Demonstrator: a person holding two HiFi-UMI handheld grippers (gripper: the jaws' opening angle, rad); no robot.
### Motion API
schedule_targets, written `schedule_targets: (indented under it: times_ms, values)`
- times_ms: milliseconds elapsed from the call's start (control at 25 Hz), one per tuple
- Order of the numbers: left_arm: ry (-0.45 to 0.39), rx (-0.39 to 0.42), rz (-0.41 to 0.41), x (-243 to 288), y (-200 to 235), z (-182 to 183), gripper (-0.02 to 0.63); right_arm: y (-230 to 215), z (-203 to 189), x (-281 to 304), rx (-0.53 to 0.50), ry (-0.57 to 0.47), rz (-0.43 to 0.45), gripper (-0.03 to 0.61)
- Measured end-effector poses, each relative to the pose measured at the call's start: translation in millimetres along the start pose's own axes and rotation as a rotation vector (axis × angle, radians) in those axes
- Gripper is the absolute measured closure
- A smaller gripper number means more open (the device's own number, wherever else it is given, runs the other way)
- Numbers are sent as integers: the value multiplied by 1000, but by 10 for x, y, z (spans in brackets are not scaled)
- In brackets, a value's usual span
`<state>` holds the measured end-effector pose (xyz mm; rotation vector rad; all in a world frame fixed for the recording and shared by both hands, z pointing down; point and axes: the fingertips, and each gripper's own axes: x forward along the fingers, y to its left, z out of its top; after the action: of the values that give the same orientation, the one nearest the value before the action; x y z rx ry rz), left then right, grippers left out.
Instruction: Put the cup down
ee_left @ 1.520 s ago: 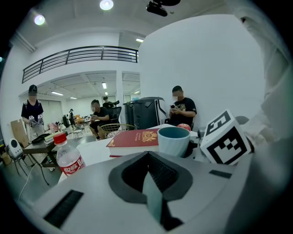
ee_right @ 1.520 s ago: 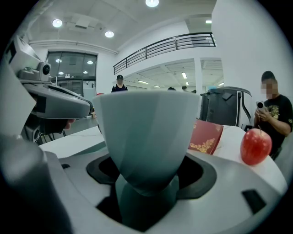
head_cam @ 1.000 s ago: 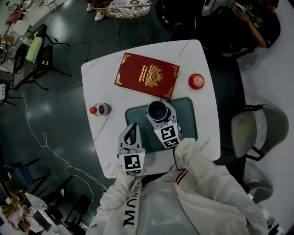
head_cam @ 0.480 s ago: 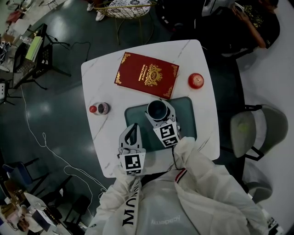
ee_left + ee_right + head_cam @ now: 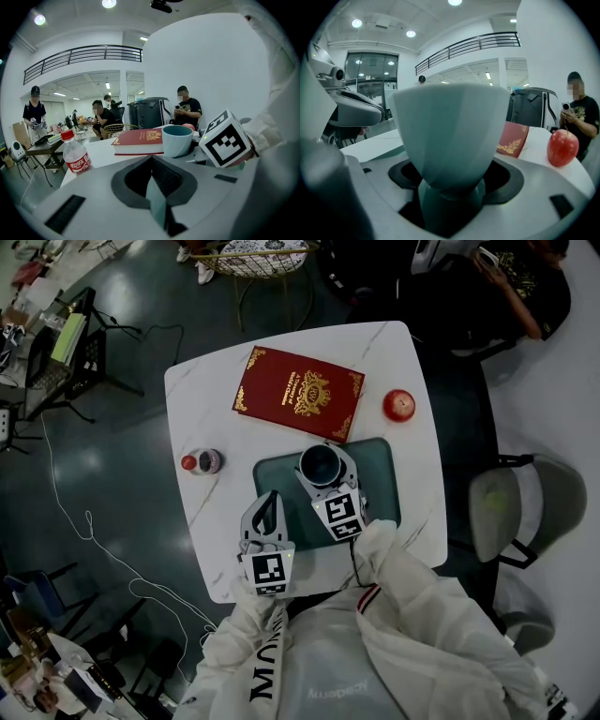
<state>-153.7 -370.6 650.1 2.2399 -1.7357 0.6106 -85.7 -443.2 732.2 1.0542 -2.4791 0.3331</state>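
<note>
Plainly the right tool point(image 5: 323, 472) is clamped on the pale teal faceted ceramic cup point(image 5: 321, 463). Its jaws stand wide on either side of the lower wall, so the cup stays upright with its mouth open to the ceiling, a grip low enough to set the base down flat. The cup sits over the far part of the dark green rectangular mat point(image 5: 380, 488), which lies along the near edge of the white marble-patterned surface point(image 5: 206, 399), toward the near right corner. The mat looks like the intended landing spot, though no view shows whether the base already touches it. The left tool point(image 5: 271, 495) has its jaws together on nothing and rests just beside the mat's left edge at the near edge of the surface. It seems parked there to keep out of the way, since setting down one cup needs only one tool. A red hardcover book with gold ornament point(image 5: 298, 394) lies flat toward the far edge, just beyond the mat. A red apple point(image 5: 399, 405) sits by the right edge, and a small clear plastic bottle with a red cap point(image 5: 204, 463) stands by the left edge. All three are well apart from the cup, so the descent looks unobstructed.
</note>
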Motion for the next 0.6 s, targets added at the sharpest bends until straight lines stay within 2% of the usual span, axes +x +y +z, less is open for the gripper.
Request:
schedule_targets:
  times_ms: [600]
  values:
    - [-5,-13,16,-109,3,-1,603,-8,-44,20,1,36,-15,225]
